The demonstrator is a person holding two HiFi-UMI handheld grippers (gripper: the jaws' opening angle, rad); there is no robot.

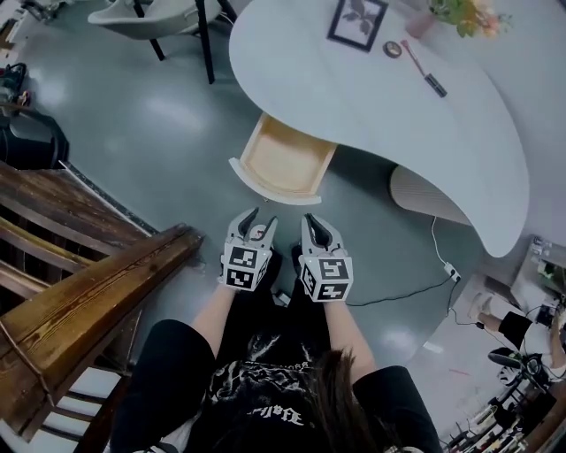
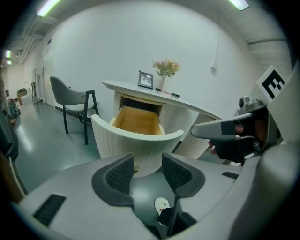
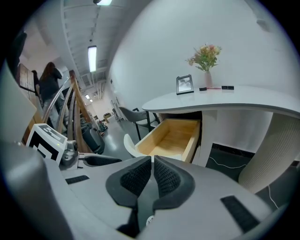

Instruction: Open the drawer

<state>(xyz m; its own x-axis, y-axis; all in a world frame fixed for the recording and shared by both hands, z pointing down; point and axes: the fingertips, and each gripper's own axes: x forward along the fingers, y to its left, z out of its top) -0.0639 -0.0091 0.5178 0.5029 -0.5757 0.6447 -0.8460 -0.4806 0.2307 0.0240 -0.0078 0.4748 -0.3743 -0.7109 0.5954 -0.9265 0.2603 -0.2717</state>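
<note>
The drawer (image 1: 285, 162) stands pulled out from under the white curved desk (image 1: 416, 115), showing an empty pale wooden inside and a white ribbed front panel (image 2: 136, 140). Both grippers hover side by side in front of it, apart from the panel. My left gripper (image 1: 256, 223) is open with nothing between its pads; in its own view the jaws (image 2: 147, 171) frame the drawer front (image 2: 137, 124). My right gripper (image 1: 318, 232) is shut on nothing, its pads meeting (image 3: 153, 168) below the open drawer (image 3: 171, 138).
On the desk stand a picture frame (image 1: 356, 21), a vase of flowers (image 1: 460, 13) and a pen (image 1: 424, 71). A chair (image 1: 159, 18) is at the back left, a wooden stair railing (image 1: 88, 283) on the left. A cable with a power strip (image 1: 449, 270) lies on the floor at right.
</note>
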